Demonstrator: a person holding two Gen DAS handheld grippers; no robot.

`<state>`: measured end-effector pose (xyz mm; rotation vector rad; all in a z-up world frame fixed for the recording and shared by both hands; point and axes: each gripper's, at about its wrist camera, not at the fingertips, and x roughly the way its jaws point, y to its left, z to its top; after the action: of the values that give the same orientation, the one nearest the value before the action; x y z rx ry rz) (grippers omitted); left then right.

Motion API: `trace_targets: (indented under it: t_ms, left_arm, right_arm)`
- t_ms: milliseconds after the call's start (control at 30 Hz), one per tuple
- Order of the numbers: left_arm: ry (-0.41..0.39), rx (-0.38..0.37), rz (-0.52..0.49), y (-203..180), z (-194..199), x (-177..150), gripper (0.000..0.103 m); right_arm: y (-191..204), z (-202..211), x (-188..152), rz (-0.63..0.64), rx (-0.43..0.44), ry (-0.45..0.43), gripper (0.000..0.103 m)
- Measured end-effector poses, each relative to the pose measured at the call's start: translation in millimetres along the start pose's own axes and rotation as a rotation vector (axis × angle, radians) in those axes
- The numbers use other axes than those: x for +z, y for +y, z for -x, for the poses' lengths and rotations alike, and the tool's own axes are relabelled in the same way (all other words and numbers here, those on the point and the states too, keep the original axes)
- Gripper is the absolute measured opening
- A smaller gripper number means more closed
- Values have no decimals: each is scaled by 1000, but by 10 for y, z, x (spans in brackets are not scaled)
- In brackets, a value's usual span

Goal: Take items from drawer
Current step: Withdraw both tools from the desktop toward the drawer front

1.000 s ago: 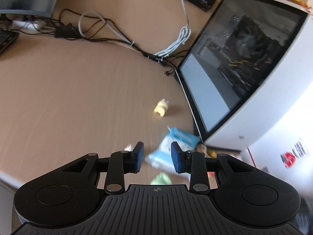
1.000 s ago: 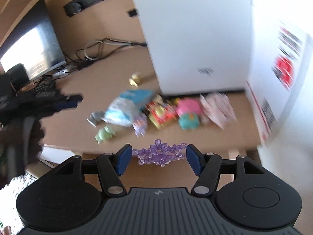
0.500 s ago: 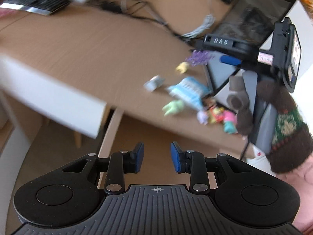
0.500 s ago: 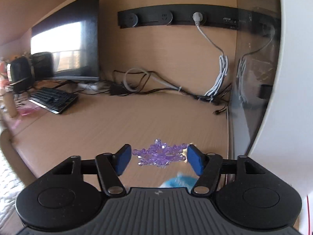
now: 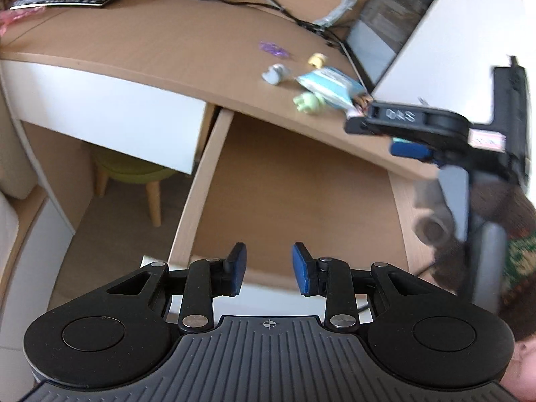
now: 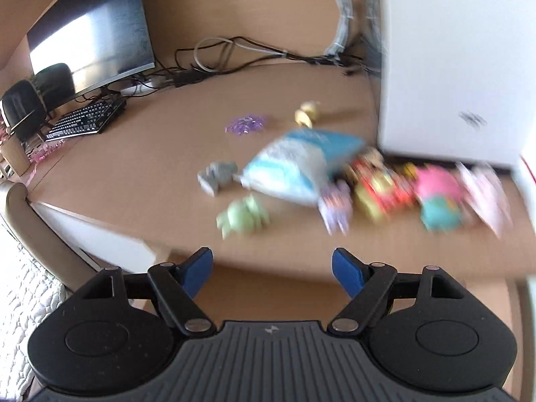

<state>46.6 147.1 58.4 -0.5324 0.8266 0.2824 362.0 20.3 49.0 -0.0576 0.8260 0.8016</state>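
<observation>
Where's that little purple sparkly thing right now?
The purple snowflake lies on the desk, free of both grippers, left of the yellow toy.

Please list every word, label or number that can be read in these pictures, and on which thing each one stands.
"DAS": on the black arm of the right claw, slightly blurred.
Pink-and-white label on the same claw's body: too blurred to read.
Small dark mark on the white computer case: blurred, unreadable.
Blue-and-white packet: print unreadable.

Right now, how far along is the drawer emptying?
Near done. Done: toys, including the purple snowflake, lie on the desk. In hand: nothing; right gripper has just been opening and is empty, left gripper empty too. Left: visible drawer floor looks bare.
</observation>
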Motion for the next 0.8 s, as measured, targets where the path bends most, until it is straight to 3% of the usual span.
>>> trace_targets:
  t_ms: [133,367,567,800]
  left_arm:
    - [10,-40,-71,15,105,-255,33]
    - [-20,-11,-218,-179,186,-715,33]
    - [-17,-12,-258,-325,112,-1056,33]
    - [-120,69,-314,-468,27,-1241,33]
  right_arm:
    - [-19,522,-429,-31,-59,-16,79]
    - [-68,1246,-1339,-121,-135,-1,81]
    - [-180,1468,-2049,-169,-233,52,84]
    - [-306,1438,-2461,-152,-289,58,88]
